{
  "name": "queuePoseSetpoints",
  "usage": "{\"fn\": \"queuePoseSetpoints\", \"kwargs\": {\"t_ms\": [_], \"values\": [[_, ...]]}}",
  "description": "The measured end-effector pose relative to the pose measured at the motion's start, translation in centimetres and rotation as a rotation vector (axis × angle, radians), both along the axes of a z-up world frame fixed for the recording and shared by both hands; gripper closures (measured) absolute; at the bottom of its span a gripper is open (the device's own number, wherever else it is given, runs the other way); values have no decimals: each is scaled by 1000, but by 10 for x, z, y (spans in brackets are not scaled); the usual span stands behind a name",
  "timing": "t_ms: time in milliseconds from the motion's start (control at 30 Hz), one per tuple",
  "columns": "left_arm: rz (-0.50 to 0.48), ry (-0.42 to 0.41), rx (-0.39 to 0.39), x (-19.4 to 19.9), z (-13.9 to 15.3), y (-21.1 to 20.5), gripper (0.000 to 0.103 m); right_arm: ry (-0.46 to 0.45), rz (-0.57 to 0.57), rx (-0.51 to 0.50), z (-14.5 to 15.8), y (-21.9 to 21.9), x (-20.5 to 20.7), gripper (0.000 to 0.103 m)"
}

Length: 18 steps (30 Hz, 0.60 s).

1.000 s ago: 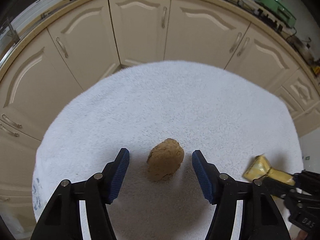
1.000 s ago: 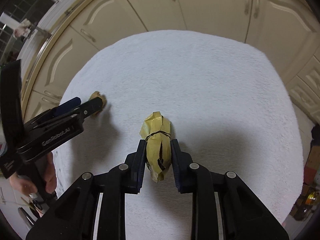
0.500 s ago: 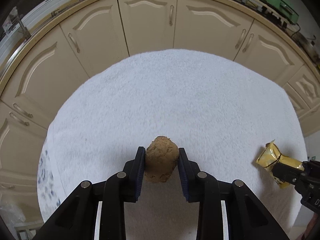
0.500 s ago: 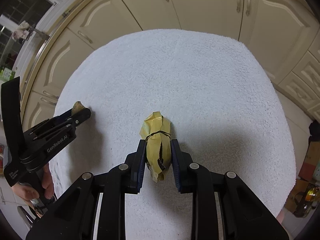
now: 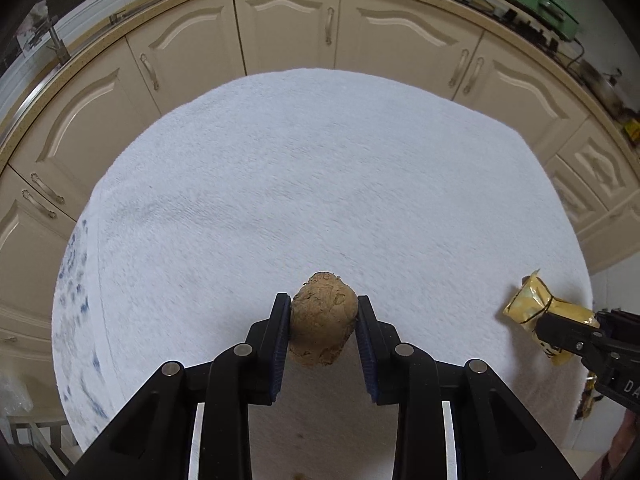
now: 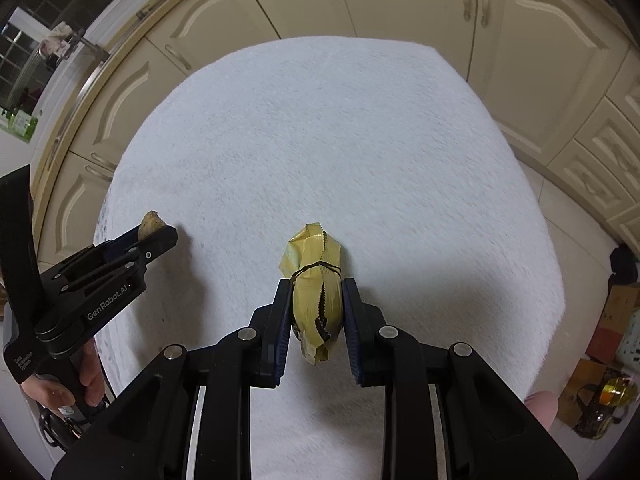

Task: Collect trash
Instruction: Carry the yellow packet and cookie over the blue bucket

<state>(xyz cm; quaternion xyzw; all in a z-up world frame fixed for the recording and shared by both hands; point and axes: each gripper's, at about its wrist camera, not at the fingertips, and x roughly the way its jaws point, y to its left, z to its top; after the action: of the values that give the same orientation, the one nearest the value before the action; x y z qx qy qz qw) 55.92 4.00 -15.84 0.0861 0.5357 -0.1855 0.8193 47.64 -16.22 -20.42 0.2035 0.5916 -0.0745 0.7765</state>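
Observation:
My left gripper (image 5: 323,322) is shut on a crumpled brown paper ball (image 5: 323,320), lifted just above the white towel-covered table (image 5: 320,168). In the right wrist view the same left gripper (image 6: 154,236) shows at the left, with the brown ball (image 6: 150,222) poking out of its tip. My right gripper (image 6: 316,308) is shut on a folded yellow wrapper (image 6: 316,276) bound by a dark rubber band, held over the near part of the towel (image 6: 340,140). From the left wrist view the wrapper (image 5: 536,304) and the right gripper (image 5: 572,334) appear at the right edge.
Cream cabinet doors (image 5: 288,28) curve around the far side of the table under a countertop. A green appliance (image 5: 540,4) sits on that counter at the right. Boxes and bags (image 6: 600,392) lie on the floor to the right. A hand (image 6: 60,392) holds the left gripper's handle.
The left gripper closed on the brown ball and lifted it, drawing back toward the table's near edge. The right gripper, still holding the yellow wrapper, also drew back.

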Motion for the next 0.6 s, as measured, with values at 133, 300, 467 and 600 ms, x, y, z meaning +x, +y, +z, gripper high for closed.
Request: {"fn": "queuePoseSetpoints", "kwargs": {"t_ms": [133, 300, 467, 600], "values": [[-23, -2, -5, -23, 7, -13, 75, -10, -29, -1, 3, -10, -25, 79], [-87, -6, -4, -55, 13, -50, 75, -24, -84, -1, 8, -35, -58, 79], [-147, -2, -10, -78, 16, -91, 75, -38, -139, -3, 12, -68, -94, 79], [-209, 9, -6, -96, 16, -134, 75, -36, -187, 0, 12, -102, -120, 79]]}}
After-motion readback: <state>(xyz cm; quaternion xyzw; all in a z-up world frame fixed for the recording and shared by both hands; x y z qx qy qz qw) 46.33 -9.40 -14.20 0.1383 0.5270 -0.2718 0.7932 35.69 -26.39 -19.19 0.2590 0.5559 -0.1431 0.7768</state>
